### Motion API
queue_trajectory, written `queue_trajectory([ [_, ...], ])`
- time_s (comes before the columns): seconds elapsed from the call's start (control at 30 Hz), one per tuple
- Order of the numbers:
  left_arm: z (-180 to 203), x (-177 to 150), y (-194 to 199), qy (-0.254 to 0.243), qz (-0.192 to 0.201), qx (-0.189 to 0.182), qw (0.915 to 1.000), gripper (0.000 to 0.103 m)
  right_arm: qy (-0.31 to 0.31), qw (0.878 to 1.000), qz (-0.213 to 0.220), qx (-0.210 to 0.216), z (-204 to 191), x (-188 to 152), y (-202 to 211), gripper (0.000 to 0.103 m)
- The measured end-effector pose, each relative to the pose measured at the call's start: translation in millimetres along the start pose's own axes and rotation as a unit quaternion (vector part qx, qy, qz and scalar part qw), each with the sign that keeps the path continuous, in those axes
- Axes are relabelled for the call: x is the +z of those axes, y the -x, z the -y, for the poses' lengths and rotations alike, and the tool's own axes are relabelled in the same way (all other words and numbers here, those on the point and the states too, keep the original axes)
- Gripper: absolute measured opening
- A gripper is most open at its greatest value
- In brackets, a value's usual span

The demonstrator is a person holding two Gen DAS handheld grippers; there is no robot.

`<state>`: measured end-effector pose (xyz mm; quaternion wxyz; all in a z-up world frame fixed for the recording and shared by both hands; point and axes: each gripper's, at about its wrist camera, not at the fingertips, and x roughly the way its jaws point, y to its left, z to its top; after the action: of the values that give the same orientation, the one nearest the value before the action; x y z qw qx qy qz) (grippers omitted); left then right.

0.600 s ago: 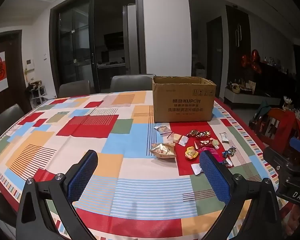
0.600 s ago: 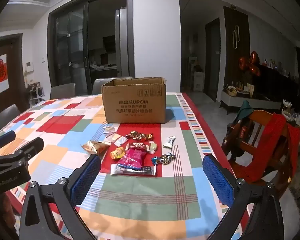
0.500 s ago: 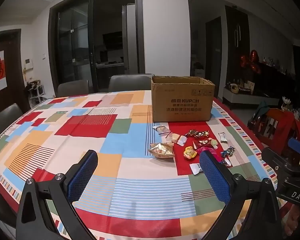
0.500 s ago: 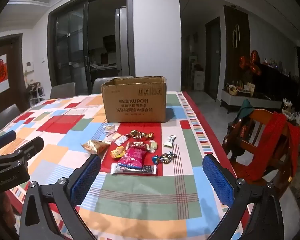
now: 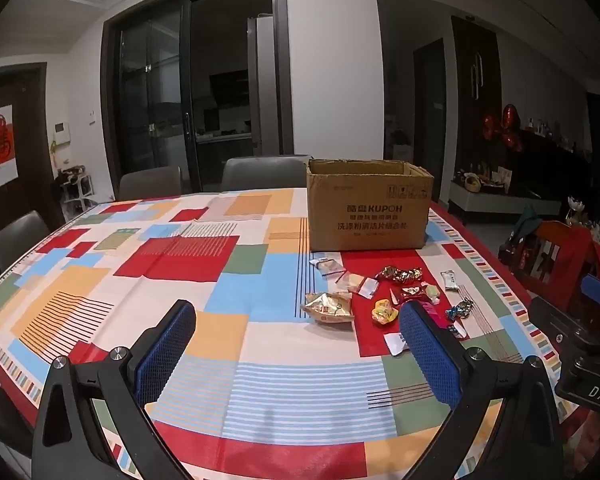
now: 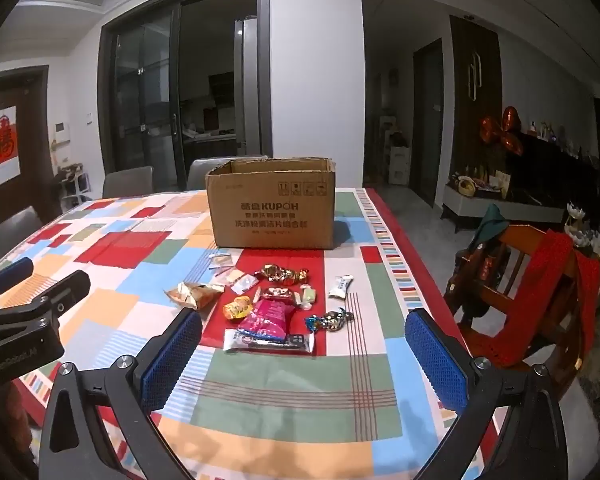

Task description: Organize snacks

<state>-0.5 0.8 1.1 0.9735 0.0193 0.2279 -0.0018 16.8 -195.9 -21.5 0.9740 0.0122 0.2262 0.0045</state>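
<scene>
Snacks (image 6: 276, 300) lie scattered on the desk (image 6: 292, 400) just before an open cardboard box (image 6: 272, 204). Left tool (image 5: 296, 352) and right tool (image 6: 304, 356) hover wide and empty; sorting looks unstarted.

Patchwork table (image 6: 284, 392), cardboard box (image 6: 272, 212), snacks (image 6: 266, 316)

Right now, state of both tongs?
Left tongs: open, holding nothing, above the tablecloth.
Right tongs: open, holding nothing, short of the snacks.
</scene>
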Motion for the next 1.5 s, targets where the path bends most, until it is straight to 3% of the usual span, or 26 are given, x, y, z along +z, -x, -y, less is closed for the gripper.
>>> queue_trajectory([
  [1.5,-0.6,-2.9,-4.6,-0.003,-0.01,0.0,0.9999,0.103,0.002,1.0,-0.004,0.005,-2.0,-1.4,0.2,0.103],
])
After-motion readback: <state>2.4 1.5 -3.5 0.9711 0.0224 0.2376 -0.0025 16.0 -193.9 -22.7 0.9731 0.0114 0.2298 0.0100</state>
